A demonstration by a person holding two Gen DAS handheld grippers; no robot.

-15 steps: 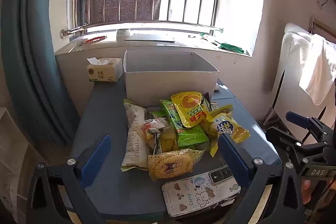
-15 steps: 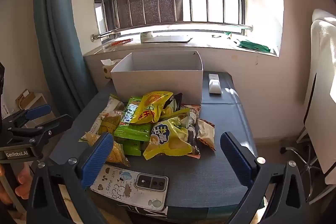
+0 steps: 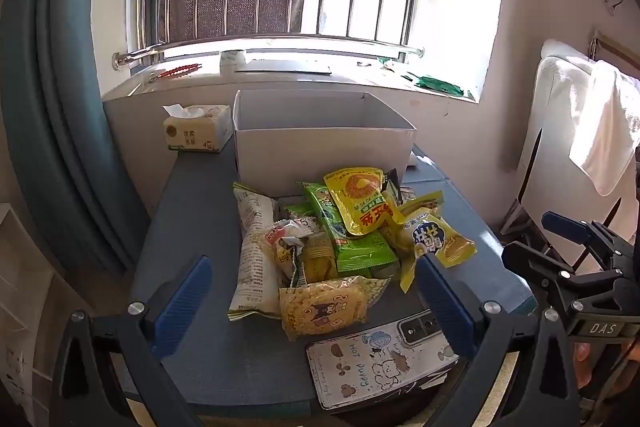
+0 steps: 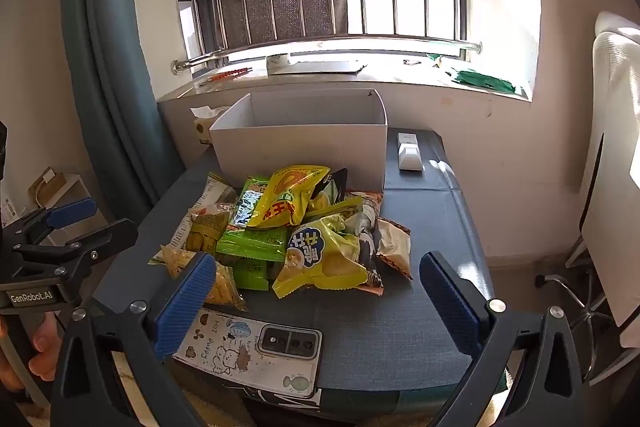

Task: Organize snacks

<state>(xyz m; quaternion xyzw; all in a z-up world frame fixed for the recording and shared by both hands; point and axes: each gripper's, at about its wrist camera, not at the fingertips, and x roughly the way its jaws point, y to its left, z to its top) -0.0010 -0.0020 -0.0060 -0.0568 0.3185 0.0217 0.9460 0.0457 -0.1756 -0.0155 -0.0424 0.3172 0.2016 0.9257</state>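
A pile of snack packets [image 3: 336, 239], yellow, green and white, lies on the blue-grey table [image 3: 192, 211] in front of an empty white box [image 3: 320, 143]. The pile [image 4: 296, 231] and the box [image 4: 304, 143] also show in the right wrist view. My left gripper [image 3: 312, 295] is open and empty, held near the table's front edge, short of the pile. My right gripper [image 4: 316, 291] is open and empty, also short of the pile. Each gripper shows at the edge of the other's view.
A phone in a cartoon case [image 3: 380, 363] lies at the table's front edge, also in the right wrist view [image 4: 256, 351]. A tissue pack [image 3: 196, 127] stands left of the box. A white remote [image 4: 410, 151] lies right of it. A white chair [image 4: 612, 163] stands at right.
Both grippers have edged slightly forward toward the pile. Nothing on the table has moved.
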